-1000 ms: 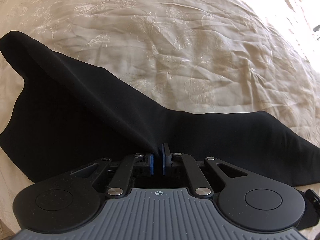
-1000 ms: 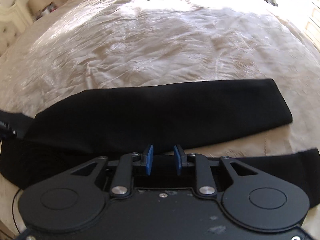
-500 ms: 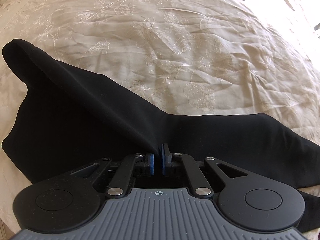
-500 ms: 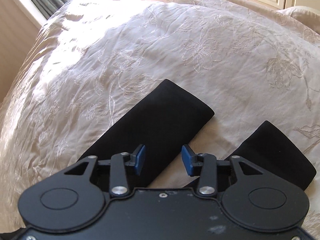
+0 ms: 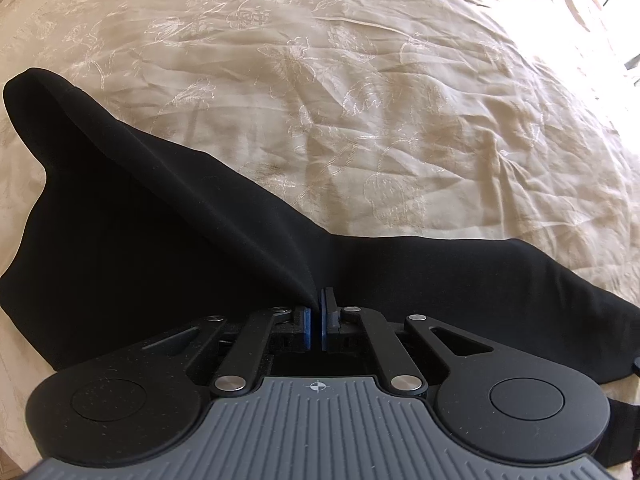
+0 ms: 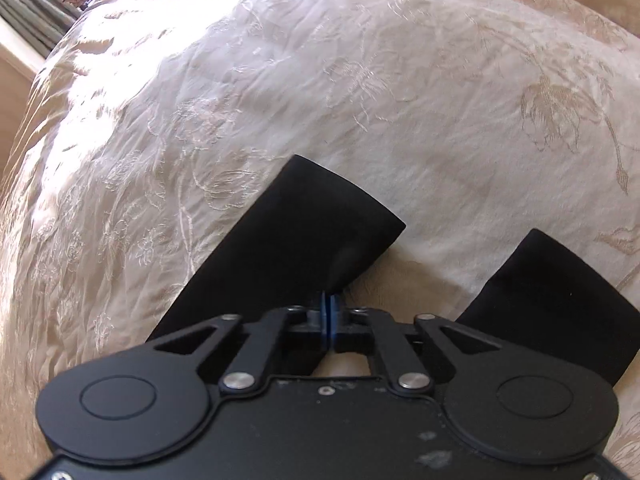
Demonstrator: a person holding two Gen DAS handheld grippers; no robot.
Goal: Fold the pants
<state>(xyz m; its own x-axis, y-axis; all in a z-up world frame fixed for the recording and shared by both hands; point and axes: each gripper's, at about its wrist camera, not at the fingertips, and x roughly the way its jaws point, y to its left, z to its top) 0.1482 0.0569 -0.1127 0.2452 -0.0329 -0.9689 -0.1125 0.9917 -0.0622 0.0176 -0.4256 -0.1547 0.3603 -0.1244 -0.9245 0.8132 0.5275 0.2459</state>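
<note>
Closest in on the left wrist view, the left gripper [image 5: 316, 311] has its blue pads pressed together on a ridge of the black pants [image 5: 168, 248], and the cloth peaks right at the tips. From that pinch one fold runs off toward ten o'clock, ending in a rounded corner, while another stretch trails out toward three o'clock, flat on the bedspread [image 5: 380, 100].

Over on the right wrist view, the right gripper [image 6: 329, 307] is also clamped tight, nipping the near corner of one leg [image 6: 288, 240] by its hem. That leg runs toward eight o'clock across the cover. The second leg [image 6: 544, 304] lies just beside it at three o'clock, apart from it, with a strip of bedspread showing between the two hems.

Beyond the pants, the cream cover with its embroidered flowers fills the rest, creased and sunlit. At eleven o'clock, far off, curtains [image 6: 28, 16] hang by the bed's edge. No writing I can read anywhere.
</note>
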